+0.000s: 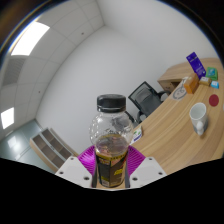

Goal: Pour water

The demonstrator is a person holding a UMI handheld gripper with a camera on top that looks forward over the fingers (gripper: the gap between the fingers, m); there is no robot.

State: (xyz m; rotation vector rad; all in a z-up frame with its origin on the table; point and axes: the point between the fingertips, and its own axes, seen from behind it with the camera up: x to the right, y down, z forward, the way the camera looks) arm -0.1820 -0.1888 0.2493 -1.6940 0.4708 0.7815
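A clear plastic bottle (111, 135) with a black cap and a yellow-and-black label stands between my fingers, held off the table and tilted with the view. My gripper (111, 170) is shut on the bottle, its purple pads (86, 158) pressing the label from both sides. A white cup (200, 116) stands on the wooden table (170, 125) beyond the bottle, to its right. The bottle looks mostly empty, with a little liquid near its shoulder.
A black office chair (147, 99) stands at the table's far side. A purple box (195, 64) and a small orange-and-blue item (210, 77) sit near the table's far end. White walls and ceiling lights fill the rest.
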